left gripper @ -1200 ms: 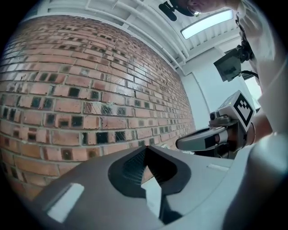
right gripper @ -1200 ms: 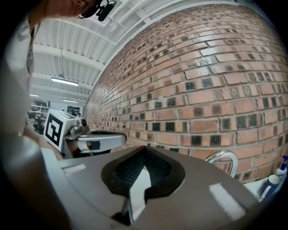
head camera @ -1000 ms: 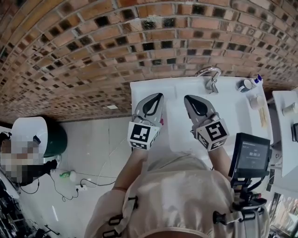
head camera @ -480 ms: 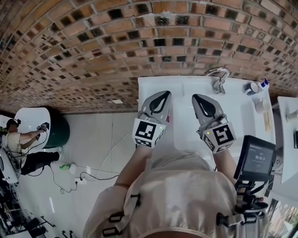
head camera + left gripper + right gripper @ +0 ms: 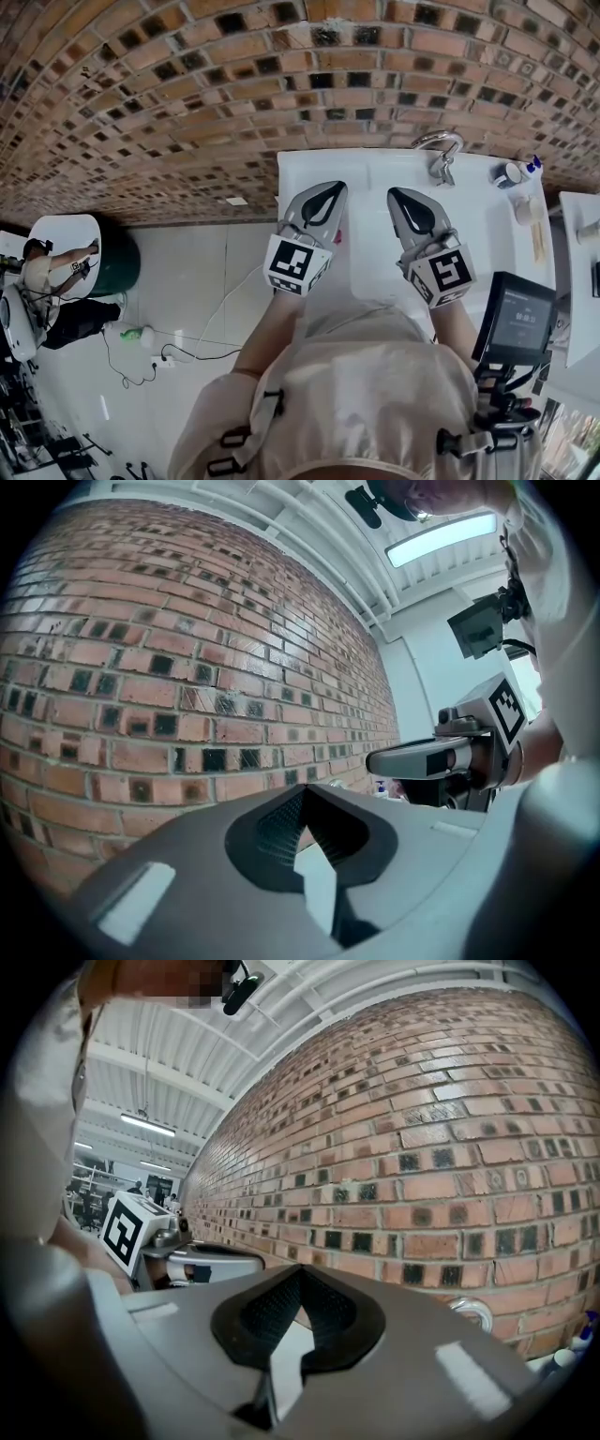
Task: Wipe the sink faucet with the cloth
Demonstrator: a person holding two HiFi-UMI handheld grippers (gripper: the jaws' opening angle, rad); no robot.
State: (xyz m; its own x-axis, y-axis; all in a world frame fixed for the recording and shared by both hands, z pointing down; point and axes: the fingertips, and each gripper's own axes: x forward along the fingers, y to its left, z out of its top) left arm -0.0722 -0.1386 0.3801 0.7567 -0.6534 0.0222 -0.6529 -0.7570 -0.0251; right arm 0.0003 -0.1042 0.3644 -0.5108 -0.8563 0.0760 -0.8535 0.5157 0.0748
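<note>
The chrome faucet [image 5: 439, 150] curves up at the back of the white sink [image 5: 375, 253], against the brick wall; its loop also shows in the right gripper view [image 5: 472, 1309]. My left gripper [image 5: 325, 190] [image 5: 305, 789] and right gripper [image 5: 397, 195] [image 5: 300, 1269] are held side by side and level over the basin's front, pointing at the wall. Both are shut with nothing between their jaws. The faucet is beyond and right of the right gripper. No cloth is plainly in view. A small pink bit [image 5: 337, 235] peeks out beside the left gripper; I cannot tell what it is.
Small bottles and a cup [image 5: 511, 172] stand on the sink's back right corner. A screen on a stand [image 5: 511, 323] is at my right side. Left of the sink lies tiled floor with cables [image 5: 159, 361], a green bin [image 5: 117, 267] and a white round table [image 5: 56, 244].
The head view has shifted a little, so the sink sits slightly further right in the picture. Both grippers keep their place over the basin and stay shut.
</note>
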